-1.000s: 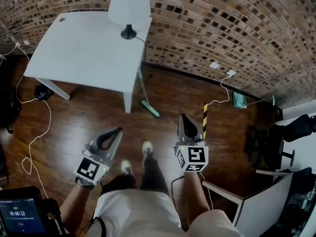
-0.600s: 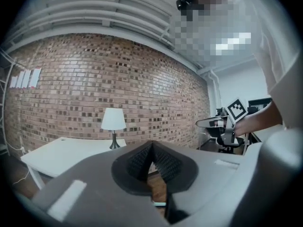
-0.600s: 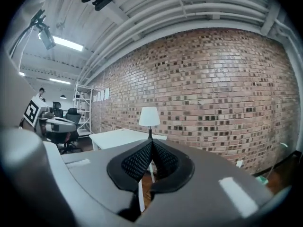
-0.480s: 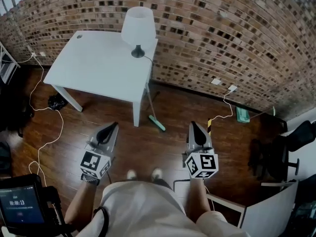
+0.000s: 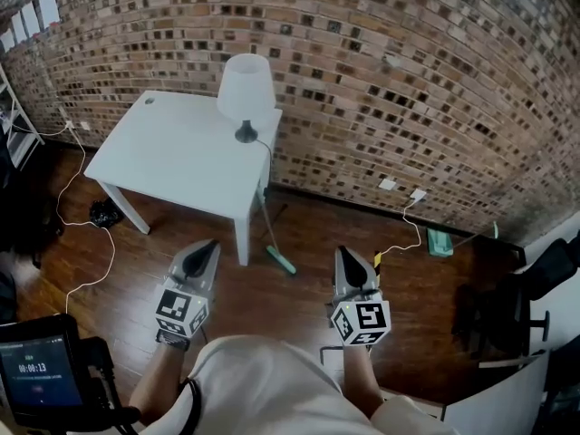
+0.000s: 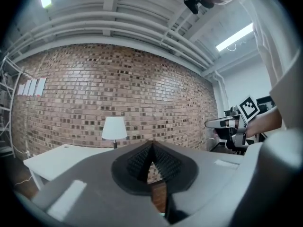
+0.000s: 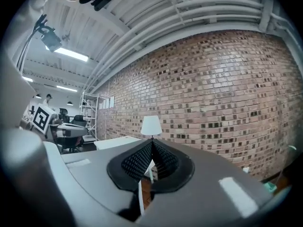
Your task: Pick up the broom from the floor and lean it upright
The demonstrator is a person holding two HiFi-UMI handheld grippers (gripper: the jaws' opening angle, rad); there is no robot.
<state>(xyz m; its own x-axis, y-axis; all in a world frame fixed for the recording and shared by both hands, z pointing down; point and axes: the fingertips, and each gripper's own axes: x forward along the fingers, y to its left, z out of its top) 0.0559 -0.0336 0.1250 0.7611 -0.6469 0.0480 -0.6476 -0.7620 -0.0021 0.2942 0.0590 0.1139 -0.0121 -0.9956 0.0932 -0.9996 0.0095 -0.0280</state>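
The broom leans against the right edge of the white table [image 5: 163,157]. Its green head [image 5: 281,260] rests on the wooden floor and its thin handle [image 5: 264,214] runs up to the table edge. My left gripper [image 5: 207,246] and right gripper [image 5: 348,255] hover in front of the person, well short of the broom, one on each side of it. Both point at the brick wall. In the left gripper view the left gripper [image 6: 151,146] has its pads meeting at the tips with nothing between them. The right gripper [image 7: 152,144] looks the same in its own view.
A white lamp [image 5: 246,90] stands on the table's far right corner. Cables [image 5: 86,243] trail over the floor at left, and another runs to a wall socket [image 5: 418,194]. A green object [image 5: 440,241] lies by the wall. Office chairs [image 5: 512,302] stand at right, and a screen [image 5: 36,381] is at bottom left.
Both grippers have risen and now point more level at the wall. The head view has tilted up, so the feet have left view. The broom has stayed against the table.
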